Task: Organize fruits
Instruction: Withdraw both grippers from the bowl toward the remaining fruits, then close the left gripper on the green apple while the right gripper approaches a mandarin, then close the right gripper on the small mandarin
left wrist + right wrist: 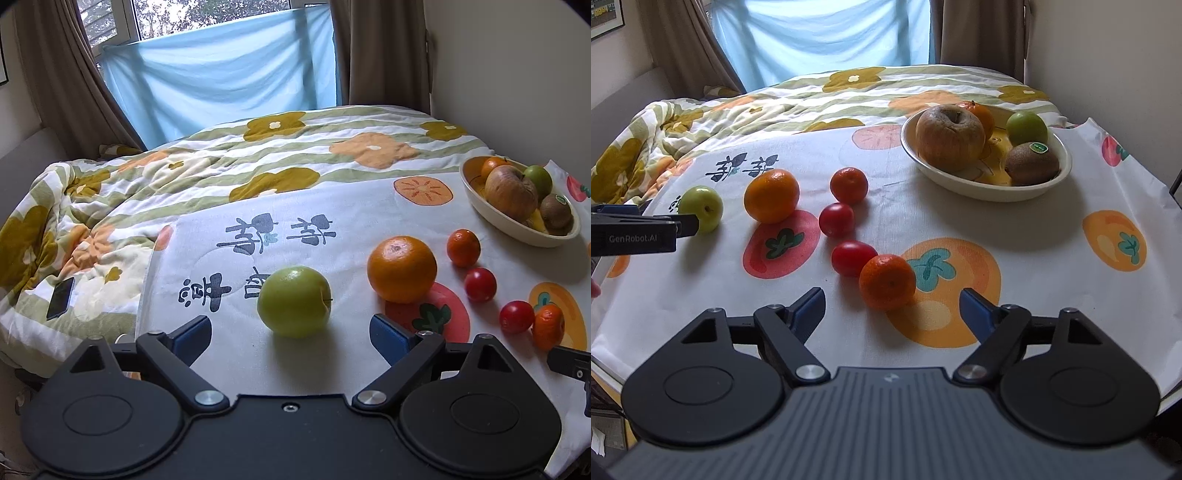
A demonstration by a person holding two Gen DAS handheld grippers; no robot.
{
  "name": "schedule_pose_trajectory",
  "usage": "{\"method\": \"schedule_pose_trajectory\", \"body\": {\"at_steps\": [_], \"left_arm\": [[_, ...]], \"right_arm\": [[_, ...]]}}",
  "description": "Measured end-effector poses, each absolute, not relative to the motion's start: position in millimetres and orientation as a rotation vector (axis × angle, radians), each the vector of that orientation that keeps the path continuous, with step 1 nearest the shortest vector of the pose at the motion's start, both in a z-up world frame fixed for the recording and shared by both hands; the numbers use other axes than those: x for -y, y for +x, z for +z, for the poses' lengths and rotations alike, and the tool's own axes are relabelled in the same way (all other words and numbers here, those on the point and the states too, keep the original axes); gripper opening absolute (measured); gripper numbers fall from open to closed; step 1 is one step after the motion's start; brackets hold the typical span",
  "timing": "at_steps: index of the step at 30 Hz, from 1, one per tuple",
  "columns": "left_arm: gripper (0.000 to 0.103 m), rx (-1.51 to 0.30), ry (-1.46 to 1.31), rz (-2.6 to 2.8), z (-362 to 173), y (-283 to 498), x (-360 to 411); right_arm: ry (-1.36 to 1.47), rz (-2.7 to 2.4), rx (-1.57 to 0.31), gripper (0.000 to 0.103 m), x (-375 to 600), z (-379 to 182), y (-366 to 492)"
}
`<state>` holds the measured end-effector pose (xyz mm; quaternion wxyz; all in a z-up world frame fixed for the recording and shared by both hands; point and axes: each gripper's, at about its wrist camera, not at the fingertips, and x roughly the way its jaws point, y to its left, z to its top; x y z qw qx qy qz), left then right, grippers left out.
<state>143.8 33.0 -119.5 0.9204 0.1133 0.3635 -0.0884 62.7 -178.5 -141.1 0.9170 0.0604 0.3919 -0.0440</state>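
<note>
In the left wrist view the left gripper [290,332] is hanging low at centre frame with its blue-padded jaws standing wide apart, and the green apple [294,301] is lying just ahead of the gap, touching neither pad. To the right of it the large orange [402,268] is sitting on the printed cloth [258,354], with bare cloth showing on the apple's left as far as the cloth's left edge, where the flowered quilt [110,206] is taking over. In the right wrist view the right gripper [892,308] is also standing with jaws spread, and the small mandarin [887,281] is lying at the mouth of the gap, clear of both fingers. A red tomato [852,257] is touching the mandarin on its upper left; a second tomato [836,219] and another mandarin [849,185] are sitting above that. The cream bowl [960,186] is sitting at upper right, well apart from the loose fruit, already holding a wrinkled apple [949,137], a kiwi [1031,164] and a small green fruit [1027,128]. A wide stretch of open cloth is lying between the mandarin and the bowl's near rim.
</note>
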Motion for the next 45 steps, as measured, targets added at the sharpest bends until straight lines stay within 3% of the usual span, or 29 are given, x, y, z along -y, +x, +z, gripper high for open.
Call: {"method": "schedule_pose_trajectory", "body": {"at_steps": [13,18,19,27,45], "left_arm": [[0.081,-0.792,0.202,-0.231,-140,181,-42],[0.07,-0.804,0.188,-0.258,-143,186,-44],[0.062,-0.803,0.183,-0.275,-143,186,-44],[0.06,-0.794,0.212,-0.286,-142,183,-40],[0.06,-0.786,0.246,-0.281,-142,161,-37]], "right_arm": [[0.115,-0.124,-0.827,0.084,169,-152,76],[0.115,-0.131,-0.834,0.084,167,-154,81],[0.116,-0.131,-0.837,0.083,167,-154,82],[0.115,-0.135,-0.849,0.073,165,-158,88],[0.115,-0.136,-0.839,0.063,171,-159,92]]}}
